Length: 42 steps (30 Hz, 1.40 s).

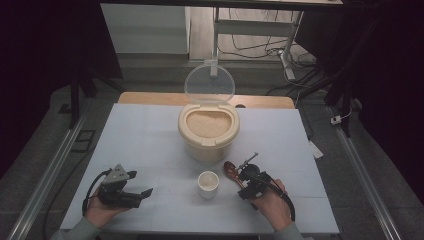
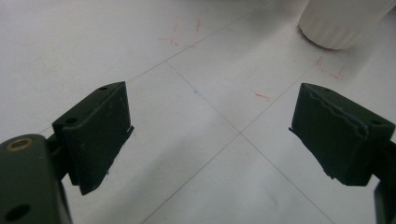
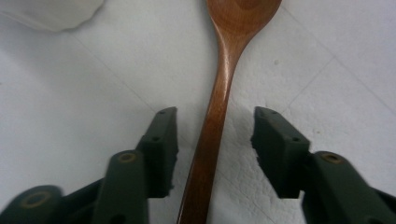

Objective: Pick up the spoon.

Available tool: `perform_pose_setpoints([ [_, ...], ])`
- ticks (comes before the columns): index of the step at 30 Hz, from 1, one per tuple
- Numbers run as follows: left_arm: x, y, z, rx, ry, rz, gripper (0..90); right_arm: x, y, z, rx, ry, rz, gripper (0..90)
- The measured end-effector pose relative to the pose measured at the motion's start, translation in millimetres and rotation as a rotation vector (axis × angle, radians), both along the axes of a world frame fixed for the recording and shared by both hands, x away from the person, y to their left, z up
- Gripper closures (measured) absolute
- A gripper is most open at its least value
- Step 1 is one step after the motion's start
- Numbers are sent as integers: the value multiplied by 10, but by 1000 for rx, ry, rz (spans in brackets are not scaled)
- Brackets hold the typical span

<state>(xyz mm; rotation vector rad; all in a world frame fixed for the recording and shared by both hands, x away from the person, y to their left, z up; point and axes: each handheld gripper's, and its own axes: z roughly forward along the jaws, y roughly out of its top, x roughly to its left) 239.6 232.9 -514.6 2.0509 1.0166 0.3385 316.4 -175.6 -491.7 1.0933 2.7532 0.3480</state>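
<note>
High view: white surface (image 1: 150, 135) with a beige rice container (image 1: 208, 131) near the middle, its clear lid (image 1: 209, 84) flipped up at the back and the grain exposed. A small white cup (image 1: 208, 184) stands in front of it, closer to the person. Right claw (image 1: 243, 176) sits just right of the cup, pointing away from the person and a little left, directly over a wooden spoon (image 1: 231, 170) lying flat on the surface; the spoon bowl pokes out ahead of the claw, toward the container. Left claw (image 1: 145, 192) rests at the near left, pointing right toward the cup, well apart from the spoon (so the right hand is plainly the nearer one).

Left gripper view: left claw (image 2: 210, 135) is released, jaws spread wide, nothing between them, just bare surface with faint red marks. The base of the cup (image 2: 341, 23) shows at the top right, farther off.

Right gripper view: the spoon (image 3: 219, 107) handle runs straight up the middle between the two jaws, its long axis in line with the way the right claw (image 3: 215, 140) points, bowl at the far end. The jaws straddle the handle on both sides with a gap visible each side, so partly open and not yet clamped (no contact I can see). The handle is centred, slightly nearer the left jaw. The cup edge (image 3: 51, 14) is at the top left.

Judgement: this is a spoon grasp in progress, and squeezing the jaws in across the handle looks like all that's needed.
</note>
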Motion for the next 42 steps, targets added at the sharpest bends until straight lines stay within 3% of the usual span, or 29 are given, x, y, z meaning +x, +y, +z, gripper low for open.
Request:
perform_pose_setpoints([
  [2, 3, 2, -2, 0, 1, 0, 120, 13, 0, -36, -20, 11, -14, 596],
  [6, 2, 4, -2, 0, 1, -1, 120, 42, -16, -39, 8, 47, -44, 648],
  [12, -6, -4, -5, 3, 0, -1, 121, 76, -47, -41, 18, 47, -82, 761],
  [15, -8, -11, -8, 6, 0, -3, 121, 81, -58, -42, 13, 41, -80, 796],
  [19, -8, -7, -7, 5, -1, -1, 123, 59, -23, -34, -17, 14, -28, 802],
  [22, -7, -6, -8, 5, 0, -1, 123, 53, -40, -14, -7, 7, -20, 803],
  [23, -7, -6, -8, 5, 0, -1, 123, 53, -87, 32, 31, 12, -12, 803],
  [24, -5, -6, -9, 5, 0, 0, 123, 53, -87, 32, 31, 12, -12, 803],
  [25, -3, -6, -9, 5, 1, 0, 123, 44, -143, 98, 75, 11, -1, 803],
  [30, -8, -4, -9, 7, 0, 2, 124, 27, -262, 218, 139, 13, 22, 804],
  [31, -9, -1, -7, 8, -1, 2, 124, 10, -310, 282, 171, 17, 41, 804],
  [38, -2, 4, -9, 7, 2, 5, 125, -118, -341, 580, 251, -9, 148, 803],
  [42, -2, 4, -8, 8, 0, 6, 126, -178, -325, 671, 290, -18, 201, 804],
])
